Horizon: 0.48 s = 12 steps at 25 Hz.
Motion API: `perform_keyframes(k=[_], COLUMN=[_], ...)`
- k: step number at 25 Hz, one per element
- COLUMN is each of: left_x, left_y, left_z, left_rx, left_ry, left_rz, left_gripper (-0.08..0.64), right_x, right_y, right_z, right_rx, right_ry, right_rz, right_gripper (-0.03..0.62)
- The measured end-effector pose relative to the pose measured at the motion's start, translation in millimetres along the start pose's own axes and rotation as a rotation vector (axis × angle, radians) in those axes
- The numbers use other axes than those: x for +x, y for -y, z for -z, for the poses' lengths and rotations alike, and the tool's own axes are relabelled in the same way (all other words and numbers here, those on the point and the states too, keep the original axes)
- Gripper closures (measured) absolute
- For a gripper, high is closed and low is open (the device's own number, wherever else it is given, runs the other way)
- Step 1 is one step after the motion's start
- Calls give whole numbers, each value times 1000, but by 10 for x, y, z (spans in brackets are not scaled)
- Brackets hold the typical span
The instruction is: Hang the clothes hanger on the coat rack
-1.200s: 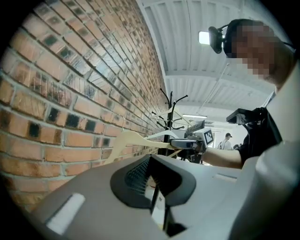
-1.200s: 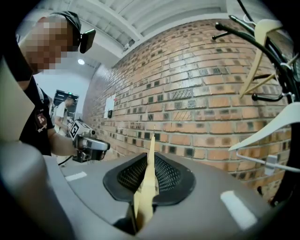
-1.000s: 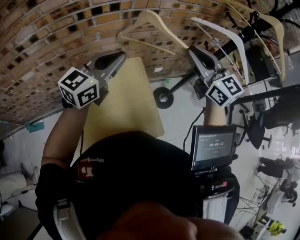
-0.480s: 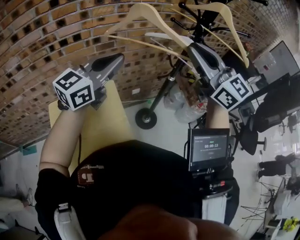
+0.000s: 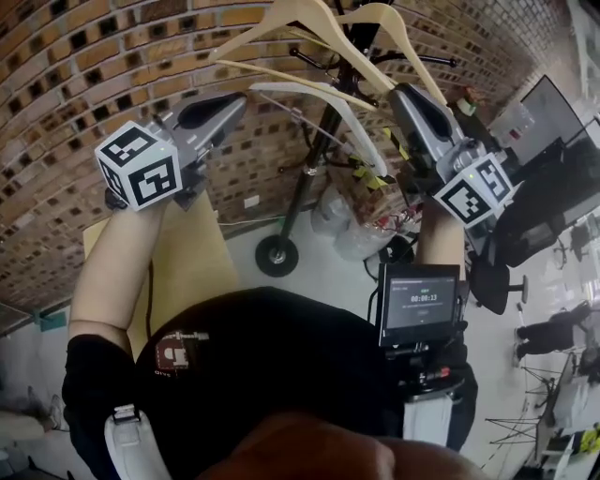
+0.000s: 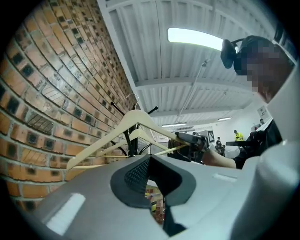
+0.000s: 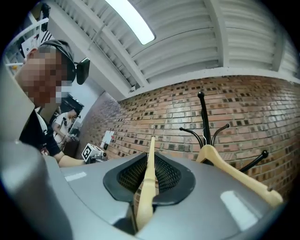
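Brick wall (image 5: pixel 84 112) fills the whole backdrop, with pale floor below it and desks and chairs off to the right.

Quick count:
- One black coat rack (image 5: pixel 314 159) stands in front of the wall, with curved prongs up top and a round foot on the floor.
- Three hangers in total. Two are wooden and one is a white hanger (image 5: pixel 328 117) lower down.
- Two grippers, each with one marker cube.
- One small screen (image 5: pixel 419 302) sits at the person's chest.

The clothes hanger (image 5: pixel 272 28) is up at prong height, right beside the rack's top. The right gripper (image 5: pixel 403 94) has its jaws clamped on the hanger's right arm, and in that gripper's own view the wood runs edge-on between the pads. Can't tell whether its hook is over a prong. The second wooden hanger (image 5: pixel 412 52) sits just behind it on the rack.

The left gripper (image 5: pixel 236 101) is off to the left, clear of the hanger. Its jaws have only a slim gap and there's nothing in it.

Space-wise, the held hanger's left tip is close to the bricks, so that side is tight. Clear plastic bags (image 5: pixel 352 220) crowd the pole low down. A wooden table (image 5: pixel 183 267) sits against the wall under the left arm. There's open floor between the table and the rack's foot.
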<state>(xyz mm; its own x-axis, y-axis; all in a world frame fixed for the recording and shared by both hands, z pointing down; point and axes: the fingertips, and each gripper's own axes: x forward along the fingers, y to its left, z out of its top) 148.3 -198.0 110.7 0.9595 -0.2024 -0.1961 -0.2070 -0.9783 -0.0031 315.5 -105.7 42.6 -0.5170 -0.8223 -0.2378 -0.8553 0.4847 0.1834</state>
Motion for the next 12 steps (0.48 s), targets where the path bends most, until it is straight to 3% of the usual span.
perform_keyframes(k=[6, 12], left_x=[321, 480], left_y=[208, 365], left_z=[-353, -428], left_rx=[36, 59], left_ry=[-3, 6], left_rz=[25, 44], left_gripper=[565, 565], right_x=[-241, -549], right_y=[168, 404], right_z=[-569, -925], right_rx=[-47, -45], right_ry=[68, 131], right_rz=[-5, 17], right_gripper=[529, 529])
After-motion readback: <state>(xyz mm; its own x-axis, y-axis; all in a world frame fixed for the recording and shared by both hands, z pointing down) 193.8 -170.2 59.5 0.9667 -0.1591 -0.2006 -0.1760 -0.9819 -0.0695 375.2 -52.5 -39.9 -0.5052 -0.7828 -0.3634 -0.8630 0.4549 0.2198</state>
